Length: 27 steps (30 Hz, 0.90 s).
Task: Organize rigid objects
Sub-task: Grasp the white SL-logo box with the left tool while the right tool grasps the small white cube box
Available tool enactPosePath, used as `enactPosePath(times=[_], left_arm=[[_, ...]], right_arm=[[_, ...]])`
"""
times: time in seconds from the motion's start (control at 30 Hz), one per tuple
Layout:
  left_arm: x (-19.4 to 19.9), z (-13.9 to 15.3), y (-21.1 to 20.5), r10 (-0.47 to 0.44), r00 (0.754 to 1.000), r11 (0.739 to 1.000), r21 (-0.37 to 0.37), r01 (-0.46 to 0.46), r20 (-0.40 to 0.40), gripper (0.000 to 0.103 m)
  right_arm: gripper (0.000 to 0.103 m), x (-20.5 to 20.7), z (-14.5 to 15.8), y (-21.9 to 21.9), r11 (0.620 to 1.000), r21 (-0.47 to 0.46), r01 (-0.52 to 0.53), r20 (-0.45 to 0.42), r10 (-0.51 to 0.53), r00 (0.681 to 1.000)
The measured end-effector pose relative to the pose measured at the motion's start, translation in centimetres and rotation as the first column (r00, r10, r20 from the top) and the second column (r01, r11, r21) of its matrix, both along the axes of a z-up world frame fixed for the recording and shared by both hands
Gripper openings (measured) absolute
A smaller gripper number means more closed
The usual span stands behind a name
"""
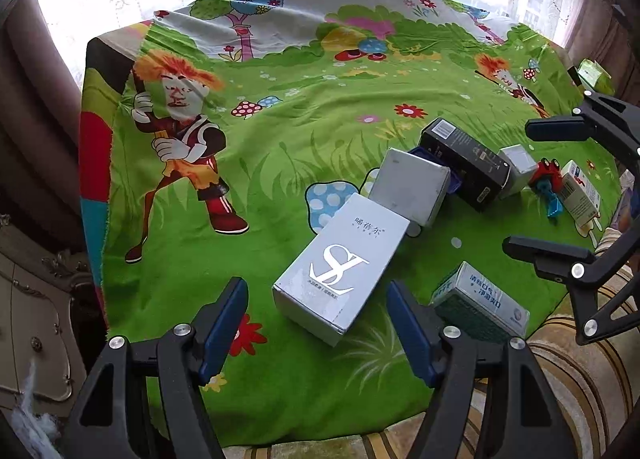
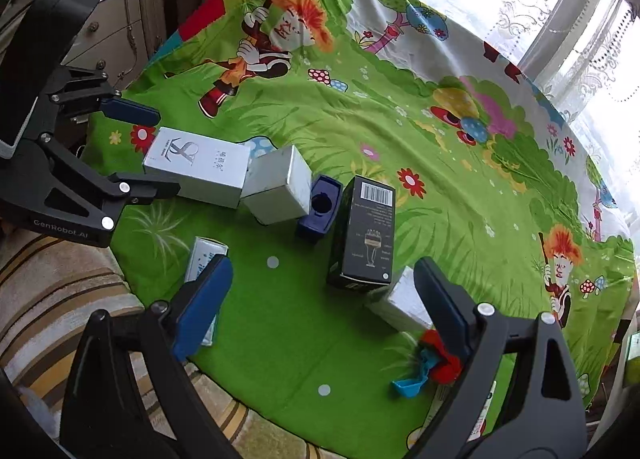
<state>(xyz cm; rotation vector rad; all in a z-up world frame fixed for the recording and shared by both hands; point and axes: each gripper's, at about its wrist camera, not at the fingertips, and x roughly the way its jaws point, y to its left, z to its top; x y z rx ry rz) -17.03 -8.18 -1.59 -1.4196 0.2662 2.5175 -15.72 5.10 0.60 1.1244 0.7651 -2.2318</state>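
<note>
the worktop (image 1: 280, 187) under its cartoon cloth (image 1: 328, 107) carries a loose cluster at the near right. largest, the long silver box (image 1: 340, 271) lies just ahead of my left gripper (image 1: 320, 323), whose fingers are spread and empty. touching its far end is the square silver box (image 1: 410, 191), then the black box (image 1: 464, 163). my right gripper (image 2: 324, 311) hangs parted, holding nothing, over bare cloth. i judge that a skewed closing could twist the long box into its neighbour, or snag the wrinkled cloth.
</note>
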Motion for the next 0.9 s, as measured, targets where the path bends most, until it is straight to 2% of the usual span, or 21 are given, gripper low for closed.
enactPosePath(times=[0.27,0.6,0.7,0.77,0.8,0.9], left_arm=[[-0.4,-0.3,0.4,-0.068,0.998,0.997,-0.023,0.067,-0.012,0.072],[-0.9,-0.7,0.2,-0.097,0.995,0.995,0.004,0.097,0.0,0.072],[-0.8,-0.8,0.2,-0.107,0.994,0.994,0.009,0.107,-0.002,0.069],[-0.9,-0.9,0.2,-0.11,0.994,0.994,0.013,0.11,0.005,0.061],[-1.0,-1.0,0.2,-0.114,0.993,0.993,0.015,0.113,0.009,0.058],[-0.8,-1.0,0.4,-0.13,0.992,0.991,0.016,0.129,0.01,0.052]], right_arm=[[0.093,-0.7,-2.2,-4.0,0.988,0.134,-0.078,-0.027,0.082,0.996],[0.093,-2.0,-3.5,-5.7,0.98,0.178,-0.089,-0.025,0.094,0.995],[0.081,-2.2,-3.7,-5.9,0.981,0.17,-0.094,-0.013,0.097,0.995],[0.07,-2.3,-3.9,-6.0,0.98,0.172,-0.099,-0.008,0.102,0.995],[0.068,-2.4,-4.1,-6.0,0.98,0.174,-0.1,-0.004,0.102,0.995],[0.048,-2.4,-4.3,-6.0,0.98,0.17,-0.101,0.007,0.102,0.995]])
